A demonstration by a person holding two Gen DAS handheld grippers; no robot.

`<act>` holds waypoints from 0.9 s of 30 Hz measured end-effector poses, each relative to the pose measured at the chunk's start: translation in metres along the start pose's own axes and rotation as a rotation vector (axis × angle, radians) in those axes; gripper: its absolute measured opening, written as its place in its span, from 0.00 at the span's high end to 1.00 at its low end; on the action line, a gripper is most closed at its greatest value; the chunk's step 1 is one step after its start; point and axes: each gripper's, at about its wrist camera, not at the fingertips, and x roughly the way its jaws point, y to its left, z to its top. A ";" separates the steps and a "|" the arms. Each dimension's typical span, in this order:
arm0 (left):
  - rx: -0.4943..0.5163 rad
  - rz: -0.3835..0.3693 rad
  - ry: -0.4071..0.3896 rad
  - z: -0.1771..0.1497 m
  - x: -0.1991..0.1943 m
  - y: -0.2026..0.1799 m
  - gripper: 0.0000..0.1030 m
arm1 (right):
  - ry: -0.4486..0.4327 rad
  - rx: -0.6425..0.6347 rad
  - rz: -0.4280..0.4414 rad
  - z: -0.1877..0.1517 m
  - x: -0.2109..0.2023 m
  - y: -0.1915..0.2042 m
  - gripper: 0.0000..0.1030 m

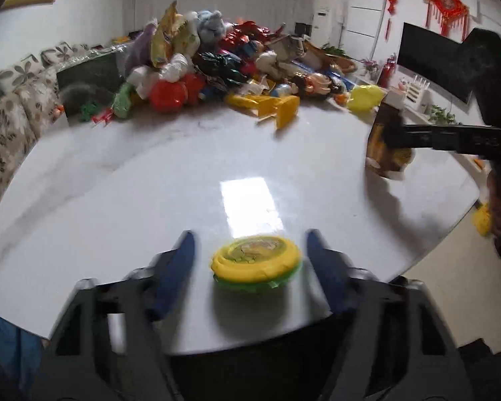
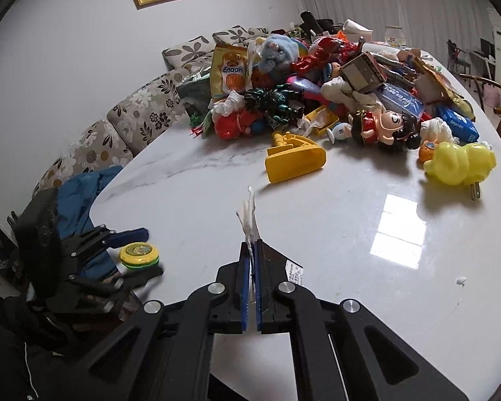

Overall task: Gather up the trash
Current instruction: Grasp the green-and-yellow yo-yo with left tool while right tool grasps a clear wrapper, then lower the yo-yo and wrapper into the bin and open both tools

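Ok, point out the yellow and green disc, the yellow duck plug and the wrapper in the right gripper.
Disc (image 1: pixel 255 260): left wrist view, yellow top.
Duck plug (image 2: pixel 459 162): right wrist view, body.
Wrapper (image 2: pixel 248 217): right wrist view, free end.

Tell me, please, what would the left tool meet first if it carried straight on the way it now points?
Most likely the yellow and green disc, which lies on the white table between the left tool's open fingers, untouched. Beyond it the tabletop looks bare up to the toy pile, though depth is hard to judge.
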 end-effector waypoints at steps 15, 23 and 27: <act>0.036 -0.091 -0.238 0.047 -0.112 -0.016 0.56 | -0.057 0.036 0.108 -0.009 -0.044 0.022 0.98; 0.183 -0.181 -0.013 -0.033 -0.100 -0.055 0.56 | 0.132 0.041 0.205 -0.090 -0.053 0.058 0.98; 0.206 -0.241 0.187 -0.086 -0.045 -0.051 0.43 | 0.295 0.104 0.178 -0.147 -0.001 0.045 0.74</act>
